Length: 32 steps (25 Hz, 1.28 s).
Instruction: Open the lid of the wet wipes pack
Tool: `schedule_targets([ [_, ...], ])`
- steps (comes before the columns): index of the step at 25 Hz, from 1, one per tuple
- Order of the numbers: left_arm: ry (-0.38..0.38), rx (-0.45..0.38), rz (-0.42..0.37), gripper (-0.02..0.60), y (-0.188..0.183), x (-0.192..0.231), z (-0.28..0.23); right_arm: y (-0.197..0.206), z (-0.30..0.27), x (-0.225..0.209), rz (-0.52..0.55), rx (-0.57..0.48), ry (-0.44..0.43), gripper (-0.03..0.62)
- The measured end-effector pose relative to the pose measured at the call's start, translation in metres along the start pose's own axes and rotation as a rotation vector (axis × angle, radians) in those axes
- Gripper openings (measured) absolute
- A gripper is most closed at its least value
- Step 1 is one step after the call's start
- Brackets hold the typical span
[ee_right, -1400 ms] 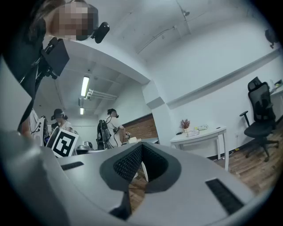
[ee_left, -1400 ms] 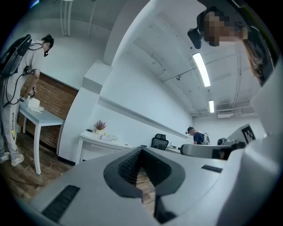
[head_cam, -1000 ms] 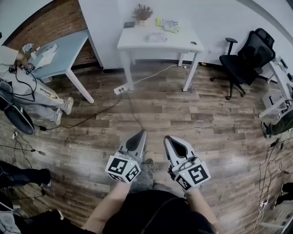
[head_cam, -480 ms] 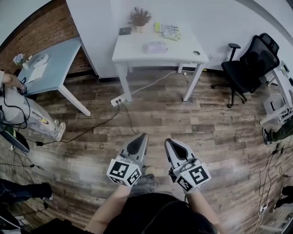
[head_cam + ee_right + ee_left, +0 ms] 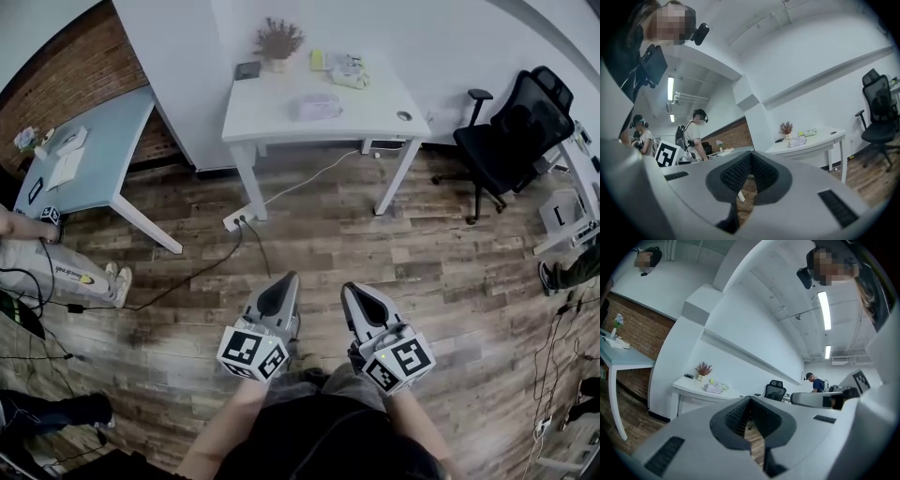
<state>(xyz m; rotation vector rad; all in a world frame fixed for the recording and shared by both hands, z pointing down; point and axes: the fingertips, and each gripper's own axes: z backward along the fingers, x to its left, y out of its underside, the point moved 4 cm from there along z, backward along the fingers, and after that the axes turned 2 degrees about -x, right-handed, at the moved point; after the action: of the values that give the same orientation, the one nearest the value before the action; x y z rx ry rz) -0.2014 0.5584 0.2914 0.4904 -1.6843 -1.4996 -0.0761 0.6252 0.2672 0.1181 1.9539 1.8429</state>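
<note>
The white table (image 5: 272, 120) stood well ahead. The left tongs (image 5: 286, 281) and right tongs (image 5: 353, 291), both clenched on nothing, pointed level towards it. The wet wipes pack (image 5: 315, 105) lay near its middle. Approaching squarely seemed best, so one pair could pin the pack.

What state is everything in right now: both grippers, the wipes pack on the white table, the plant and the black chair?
Left gripper: shut, holding nothing, out over the floor.
Right gripper: shut, holding nothing.
Wipes pack: lying flat on the white table, untouched; lid too small to tell.
Plant: upright near the table's back edge.
Black chair: upright, nobody in it.
</note>
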Motion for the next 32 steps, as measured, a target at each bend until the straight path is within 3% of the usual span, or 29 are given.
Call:
schedule_targets([
  [11, -0.016, 0.019, 0.005, 0.012, 0.002, 0.027, -0.049, -0.002, -0.034, -0.057, -0.073, -0.008, 0.038, 0.018],
  [20, -0.078, -0.001, -0.014, 0.012, -0.018, 0.072, -0.120, -0.026, -0.116, -0.111, -0.063, -0.008, -0.060, 0.019],
  [32, -0.112, 0.026, -0.013, 0.012, -0.024, 0.102, -0.213, -0.040, -0.173, -0.190, -0.100, 0.019, -0.090, 0.020],
])
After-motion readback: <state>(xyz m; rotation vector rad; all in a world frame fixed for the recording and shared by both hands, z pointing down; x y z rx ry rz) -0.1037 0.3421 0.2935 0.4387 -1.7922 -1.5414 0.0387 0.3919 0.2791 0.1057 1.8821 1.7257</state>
